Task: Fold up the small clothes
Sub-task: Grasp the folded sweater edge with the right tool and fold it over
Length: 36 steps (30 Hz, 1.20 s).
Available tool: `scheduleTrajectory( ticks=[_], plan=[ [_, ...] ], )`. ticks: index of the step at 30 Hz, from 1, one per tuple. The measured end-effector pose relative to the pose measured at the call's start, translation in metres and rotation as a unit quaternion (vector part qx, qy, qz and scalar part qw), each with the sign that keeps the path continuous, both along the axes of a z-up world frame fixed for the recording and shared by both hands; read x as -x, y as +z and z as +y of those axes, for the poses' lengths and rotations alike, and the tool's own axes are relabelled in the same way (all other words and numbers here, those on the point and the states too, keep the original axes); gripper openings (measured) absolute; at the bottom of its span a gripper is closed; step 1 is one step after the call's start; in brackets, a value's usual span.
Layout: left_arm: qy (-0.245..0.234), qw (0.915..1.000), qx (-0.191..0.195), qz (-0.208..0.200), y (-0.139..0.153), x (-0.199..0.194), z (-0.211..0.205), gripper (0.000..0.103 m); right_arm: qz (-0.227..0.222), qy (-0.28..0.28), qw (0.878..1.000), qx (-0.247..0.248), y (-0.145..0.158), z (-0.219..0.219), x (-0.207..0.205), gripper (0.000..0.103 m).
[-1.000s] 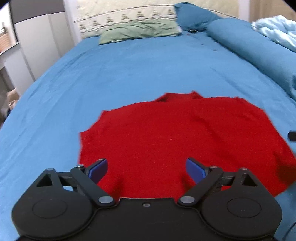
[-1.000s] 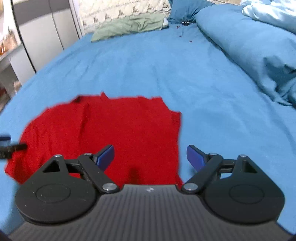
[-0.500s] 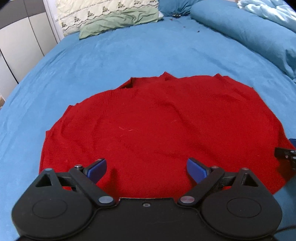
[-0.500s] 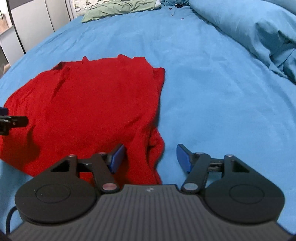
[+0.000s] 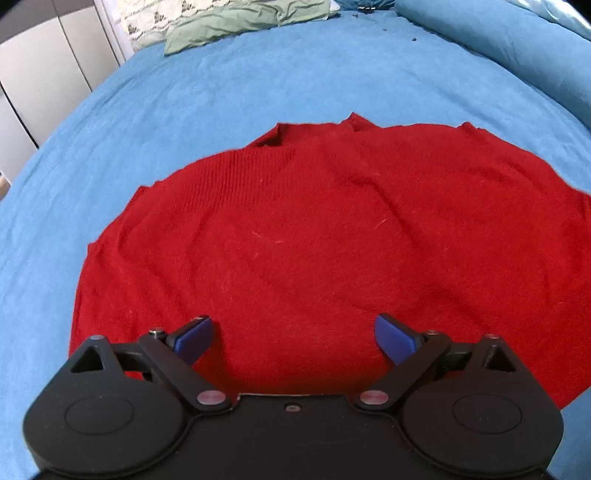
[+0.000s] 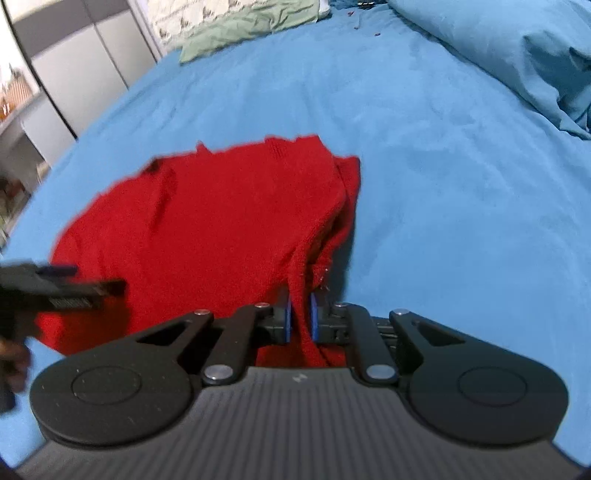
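Note:
A red knit garment [image 5: 314, 240] lies spread on the blue bed sheet [image 5: 110, 129]. My left gripper [image 5: 293, 338] is open, low over the garment's near edge, with red fabric between its blue pads. In the right wrist view the garment [image 6: 207, 236] lies left of centre. My right gripper [image 6: 300, 319] is shut on the garment's near right edge, and the pinched fabric rises in a ridge from the bed. The left gripper [image 6: 88, 288] shows blurred at the left edge of that view.
A green pillow [image 5: 243, 22] lies at the head of the bed. A rolled blue duvet [image 6: 509, 48] runs along the right side. Grey cabinet doors [image 6: 85, 66] stand past the bed's left edge.
My right gripper has closed on the garment's right edge and pulled it up. My left gripper has moved closer over the near edge and stays open.

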<state>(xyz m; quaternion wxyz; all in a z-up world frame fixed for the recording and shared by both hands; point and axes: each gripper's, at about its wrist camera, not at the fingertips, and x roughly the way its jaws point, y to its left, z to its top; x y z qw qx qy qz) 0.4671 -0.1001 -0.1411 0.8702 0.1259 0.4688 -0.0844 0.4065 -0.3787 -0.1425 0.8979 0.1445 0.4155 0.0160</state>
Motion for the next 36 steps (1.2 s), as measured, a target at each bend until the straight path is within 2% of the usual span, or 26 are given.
scheduleTrajectory(
  ticks=[2,6,9,12,16,18,20,23,25,26,27,28,29,30,33,36],
  plan=[
    [0.015,0.9996,0.013,0.018,-0.004,-0.005,0.006,0.103,-0.007,-0.007,1.0,-0.027,0.012,-0.001,-0.001,0.024],
    [0.02,0.9982,0.028,0.049,-0.004,-0.018,0.012,0.103,-0.026,-0.023,0.994,-0.103,0.039,0.003,-0.009,0.023],
    [0.018,0.9978,0.041,0.049,0.009,-0.018,0.026,0.099,-0.049,-0.011,0.988,-0.148,0.065,0.022,-0.024,0.023],
    [0.028,0.9982,0.048,0.023,0.028,-0.012,0.06,0.099,-0.07,0.03,0.981,-0.178,0.092,0.064,-0.047,0.023],
    [0.045,0.9978,0.048,-0.002,0.047,0.005,0.123,0.099,-0.071,0.136,0.968,-0.2,0.109,0.152,-0.084,0.023],
    [0.055,0.9969,0.057,-0.001,0.047,0.015,0.154,0.099,-0.051,0.198,0.958,-0.201,0.1,0.206,-0.101,0.023],
    [0.064,0.9959,0.063,0.006,0.038,0.026,0.182,0.099,-0.009,0.244,0.951,-0.188,0.073,0.258,-0.116,0.022],
    [0.077,0.9948,0.062,0.028,0.018,0.04,0.209,0.099,0.064,0.269,0.952,-0.129,0.018,0.319,-0.128,0.023],
    [0.083,0.9935,0.068,0.037,0.008,0.048,0.22,0.099,0.083,0.273,0.953,-0.101,-0.006,0.338,-0.129,0.026],
    [0.084,0.9925,0.078,0.04,0.005,0.051,0.224,0.099,0.076,0.268,0.955,-0.104,-0.009,0.34,-0.127,0.032],
    [0.085,0.9917,0.088,0.041,0.004,0.055,0.227,0.099,0.07,0.268,0.954,-0.112,-0.007,0.341,-0.126,0.051],
    [0.085,0.9911,0.095,0.039,0.004,0.057,0.229,0.099,0.065,0.271,0.952,-0.124,-0.004,0.34,-0.125,0.063],
    [0.082,0.9908,0.1,0.038,0.005,0.06,0.229,0.099,0.055,0.272,0.951,-0.134,0.003,0.337,-0.121,0.081],
    [0.08,0.9908,0.103,0.036,0.008,0.06,0.229,0.099,0.039,0.271,0.953,-0.129,0.011,0.334,-0.116,0.089],
    [0.073,0.99,0.118,0.025,0.019,0.064,0.227,0.099,-0.022,0.261,0.959,-0.107,0.046,0.307,-0.1,0.089],
    [0.071,0.987,0.143,0.017,0.033,0.066,0.226,0.099,-0.065,0.199,0.976,-0.06,0.07,0.269,-0.07,0.094]
  ],
)
